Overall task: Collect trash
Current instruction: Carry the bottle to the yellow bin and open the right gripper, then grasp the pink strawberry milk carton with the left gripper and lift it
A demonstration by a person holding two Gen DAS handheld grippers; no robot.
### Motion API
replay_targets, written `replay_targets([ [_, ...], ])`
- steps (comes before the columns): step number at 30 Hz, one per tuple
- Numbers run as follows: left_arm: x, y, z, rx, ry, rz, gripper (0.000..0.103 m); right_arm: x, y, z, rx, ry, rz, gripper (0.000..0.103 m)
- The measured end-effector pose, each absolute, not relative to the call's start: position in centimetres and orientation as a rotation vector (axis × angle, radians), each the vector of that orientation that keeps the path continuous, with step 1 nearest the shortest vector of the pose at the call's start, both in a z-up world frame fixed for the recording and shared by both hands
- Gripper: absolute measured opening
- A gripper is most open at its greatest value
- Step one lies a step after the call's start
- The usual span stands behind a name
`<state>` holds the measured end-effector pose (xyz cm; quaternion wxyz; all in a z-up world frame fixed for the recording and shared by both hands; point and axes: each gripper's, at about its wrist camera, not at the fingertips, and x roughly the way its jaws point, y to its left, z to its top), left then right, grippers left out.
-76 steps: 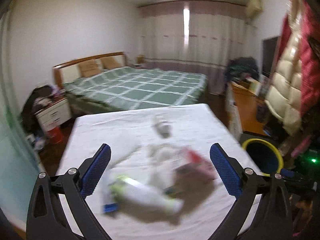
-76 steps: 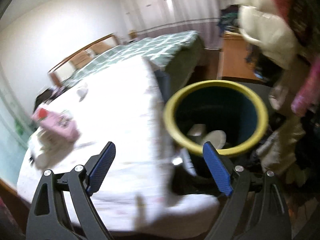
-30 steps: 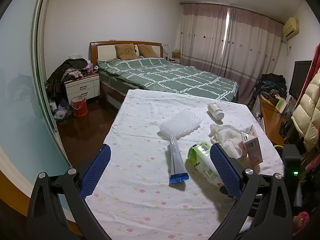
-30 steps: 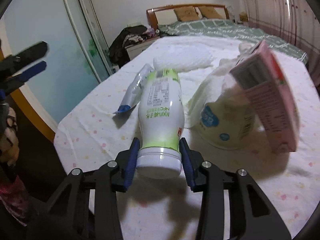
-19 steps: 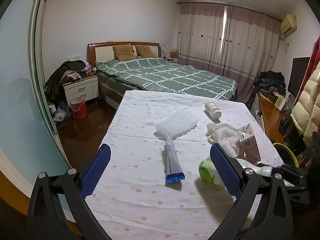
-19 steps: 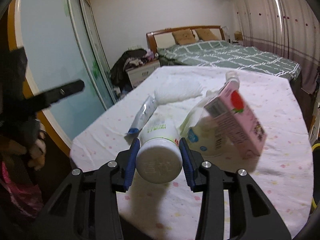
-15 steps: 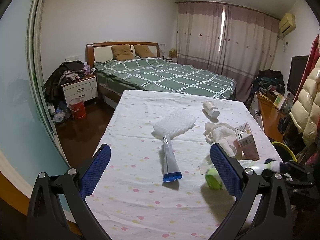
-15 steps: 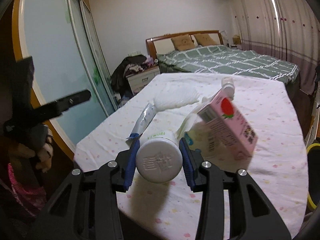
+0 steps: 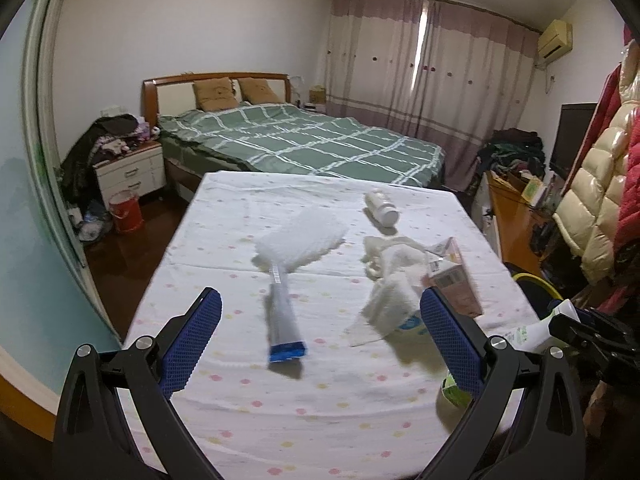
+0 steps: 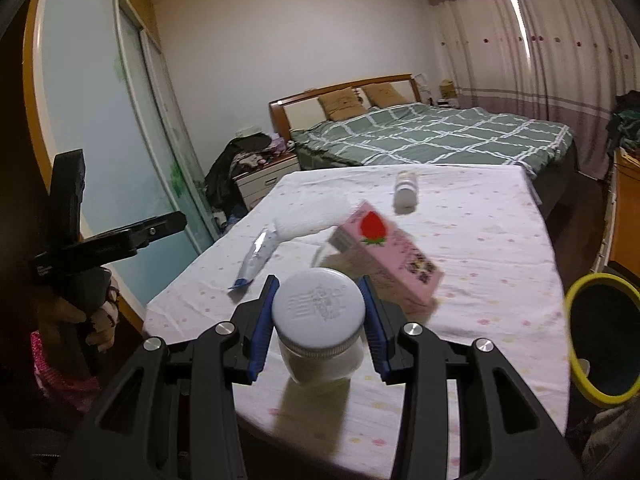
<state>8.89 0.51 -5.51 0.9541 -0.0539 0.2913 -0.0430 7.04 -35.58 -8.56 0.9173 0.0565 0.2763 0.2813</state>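
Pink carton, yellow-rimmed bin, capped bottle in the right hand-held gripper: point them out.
pink carton (image 10: 394, 258), right wrist view, top face.
yellow-rimmed bin (image 10: 573, 368), right wrist view, near rim.
capped bottle (image 10: 319, 305), right wrist view, cap centre.

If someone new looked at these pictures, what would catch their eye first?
Most likely the white-capped bottle, lifted off the table and clamped in the right gripper, cap toward the camera. Just behind it a pink strawberry carton tilts on the dotted tablecloth, and a yellow-rimmed bin waits to the right.
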Motion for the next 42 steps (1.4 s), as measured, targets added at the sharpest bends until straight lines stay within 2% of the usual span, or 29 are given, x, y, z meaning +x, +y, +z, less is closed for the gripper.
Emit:
replay_targets([
  [6,9.8,-1.5,-5.6,-0.127,0.616,-0.137,0.098,7.1,-39.6,-8.2,0.165,0.545,0.496,0.039],
  [16,11.7,-4.6,-6.5,-0.11,0.669,-0.174,0.098,10.7,-52.1,-7.5,0.25,0.491,0.137,0.039],
  [26,13.7,-5.3,-7.6,-0.097,0.719,-0.164,0.098,17.6,-61.0,-13.5,0.248,0.623,-0.157,0.04],
  [29,14.1,-5.4,-8.1,-0.086,0.73,-0.167,0.098,18.4,-62.0,-15.1,0.266,0.637,-0.188,0.057],
  [42,17.2,-10.5,-10.2,-0.068,0.802,-0.402,0.098,16.4,-59.8,-16.1,0.269,0.648,-0.147,0.06],
])
